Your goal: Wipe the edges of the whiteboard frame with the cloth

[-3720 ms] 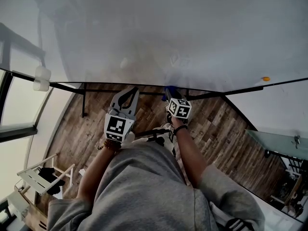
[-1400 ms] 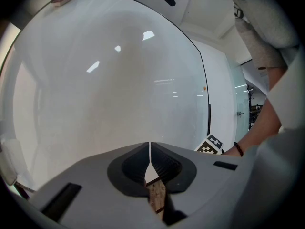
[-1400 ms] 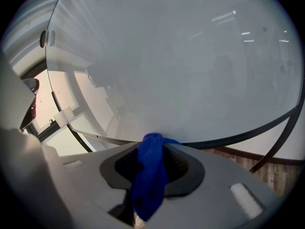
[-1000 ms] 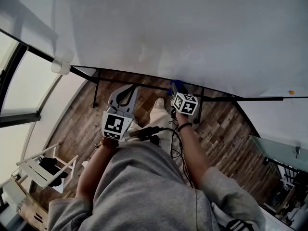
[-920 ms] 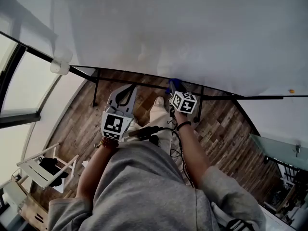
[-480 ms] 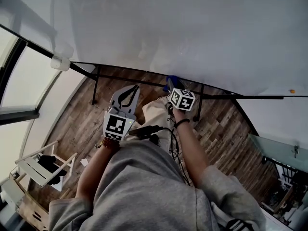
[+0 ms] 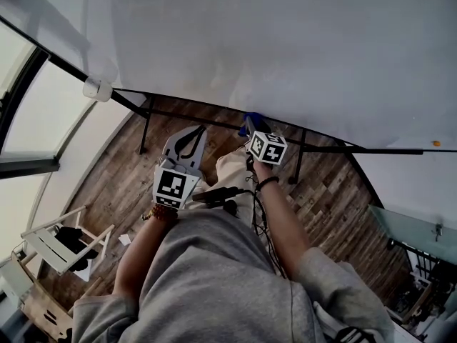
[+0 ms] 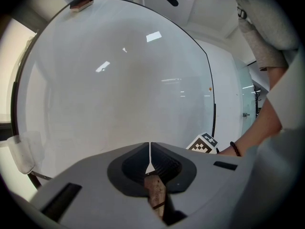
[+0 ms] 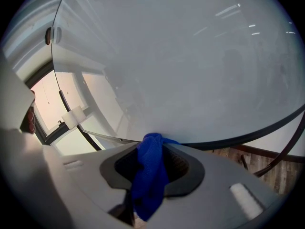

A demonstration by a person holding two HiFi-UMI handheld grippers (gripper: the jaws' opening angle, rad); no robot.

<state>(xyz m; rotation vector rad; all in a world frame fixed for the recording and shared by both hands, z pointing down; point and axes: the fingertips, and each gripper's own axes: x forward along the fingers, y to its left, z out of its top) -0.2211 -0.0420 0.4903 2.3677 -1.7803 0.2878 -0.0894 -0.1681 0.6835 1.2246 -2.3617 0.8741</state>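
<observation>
Right hand-held gripper (image 9: pixel 153 142) pinches blue cloth (image 9: pixel 148 175), its tip at the whiteboard frame's bottom edge (image 9: pixel 248 131). Left hand-held gripper (image 8: pixel 150 151) pressed together, empty. Risk: the narrow wad could slip off the frame.

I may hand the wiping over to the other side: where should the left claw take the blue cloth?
Take the loose tail of the blue cloth that hangs behind the right claw, coming from below. Its front tuft sits at the whiteboard frame and the middle is pinched, so only the tail looks free. The left claw is shut; open it first.
</observation>
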